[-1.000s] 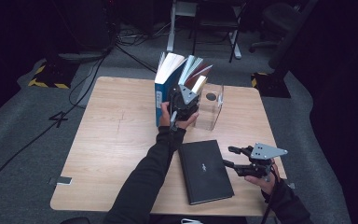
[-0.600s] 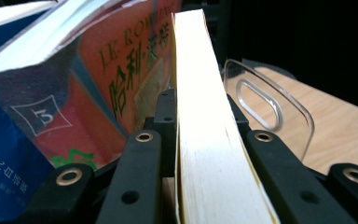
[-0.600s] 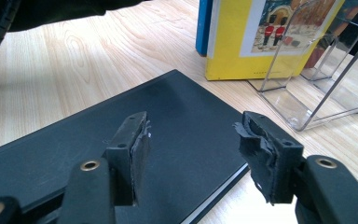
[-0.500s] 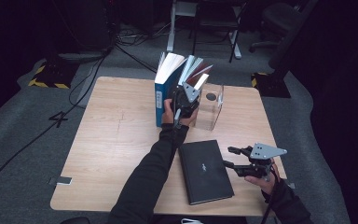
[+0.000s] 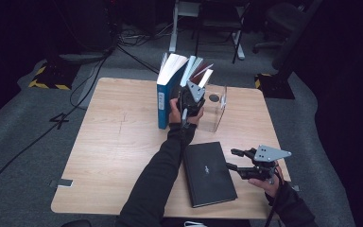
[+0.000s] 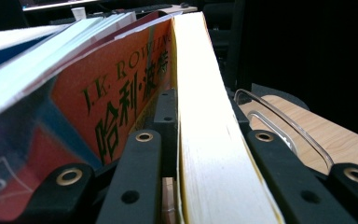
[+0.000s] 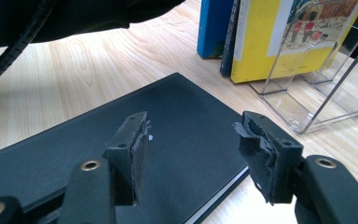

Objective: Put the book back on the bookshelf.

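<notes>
The yellow book (image 6: pixel 214 140) stands upright at the right end of a row of books at the far middle of the wooden table (image 5: pixel 108 156), with its page edges running up between the two black jaws of the left gripper (image 5: pixel 192 101), which are clamped on it after having just been closing. In the left gripper view an orange-covered book (image 6: pixel 107 93) leans just beside it on the left, and the curved rim of a clear acrylic holder (image 5: pixel 216 109) shows on the right. In the high view a tall blue book (image 5: pixel 165 99) ends the row on the left, and the clear holder stands touching the row on its right. Nearer, towards the right, a black notebook (image 5: pixel 209 172) lies flat on the table. The right gripper (image 5: pixel 238 161) hovers just right of that notebook at the near right edge, well apart from the row, with its jaws standing apart and nothing between them; in the right gripper view the notebook lies below them.
</notes>
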Motion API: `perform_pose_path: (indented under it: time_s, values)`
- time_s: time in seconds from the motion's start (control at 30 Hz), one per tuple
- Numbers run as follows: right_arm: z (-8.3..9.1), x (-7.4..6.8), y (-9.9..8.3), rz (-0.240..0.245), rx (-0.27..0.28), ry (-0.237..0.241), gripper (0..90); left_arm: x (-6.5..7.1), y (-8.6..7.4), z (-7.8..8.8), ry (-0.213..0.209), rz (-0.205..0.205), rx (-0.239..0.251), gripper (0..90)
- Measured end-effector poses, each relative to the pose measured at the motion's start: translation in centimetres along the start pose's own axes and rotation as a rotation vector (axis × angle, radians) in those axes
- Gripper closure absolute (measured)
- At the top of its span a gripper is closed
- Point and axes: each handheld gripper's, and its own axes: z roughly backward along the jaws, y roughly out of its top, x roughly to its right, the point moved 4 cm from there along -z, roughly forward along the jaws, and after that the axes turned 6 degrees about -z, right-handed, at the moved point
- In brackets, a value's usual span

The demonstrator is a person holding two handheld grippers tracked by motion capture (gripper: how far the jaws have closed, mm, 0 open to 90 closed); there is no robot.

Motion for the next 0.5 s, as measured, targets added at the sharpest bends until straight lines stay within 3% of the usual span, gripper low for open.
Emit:
perform_pose_path:
  time_s: [0.13,0.5]
  values:
    - [0.06,-0.04,0.04,0.002,0.005,-0.001,43.9,0.16,-0.44,-0.03,0.005,0.026,0.015,74.7]
    - [0.02,-0.07,0.02,0.005,0.000,-0.004,43.9,0.28,-0.60,0.44,-0.006,0.019,0.012,73.9]
